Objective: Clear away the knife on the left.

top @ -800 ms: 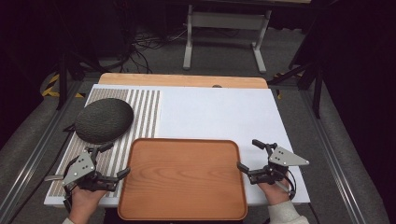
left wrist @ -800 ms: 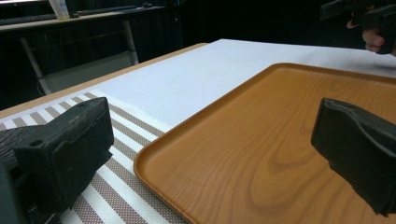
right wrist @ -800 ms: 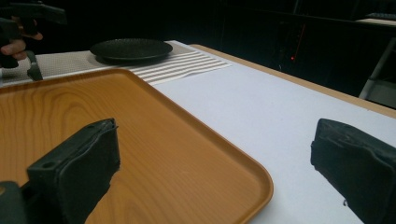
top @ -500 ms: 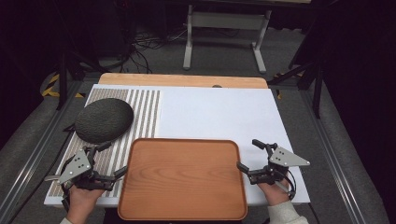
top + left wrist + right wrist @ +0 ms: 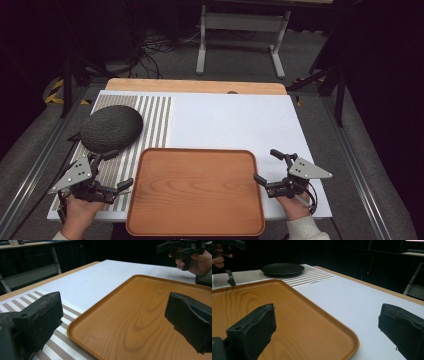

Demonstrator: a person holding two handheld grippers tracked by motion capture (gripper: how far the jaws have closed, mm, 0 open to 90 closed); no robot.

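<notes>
My left claw (image 5: 117, 170) and right claw (image 5: 267, 167) are both wide apart beside the wooden tray (image 5: 195, 192), holding nothing.

Lighting: your table (image 5: 235, 117) sits under even overhead light; the white surface reads bright, not blown out. Surroundings beyond it fall to near black in all three views.
Shadows: soft and short, a thin one beneath your tray (image 5: 196, 192) rim.
Glare: a mild sheen on the tray's wood grain in the left gripper view.
Focus: the high view is slightly soft throughout. In your gripper views the near black jaws blur at the edges; the dark plate (image 5: 282, 269) stays fairly crisp.
Distortion: slight wide-angle stretch towards the frame corners.
</notes>
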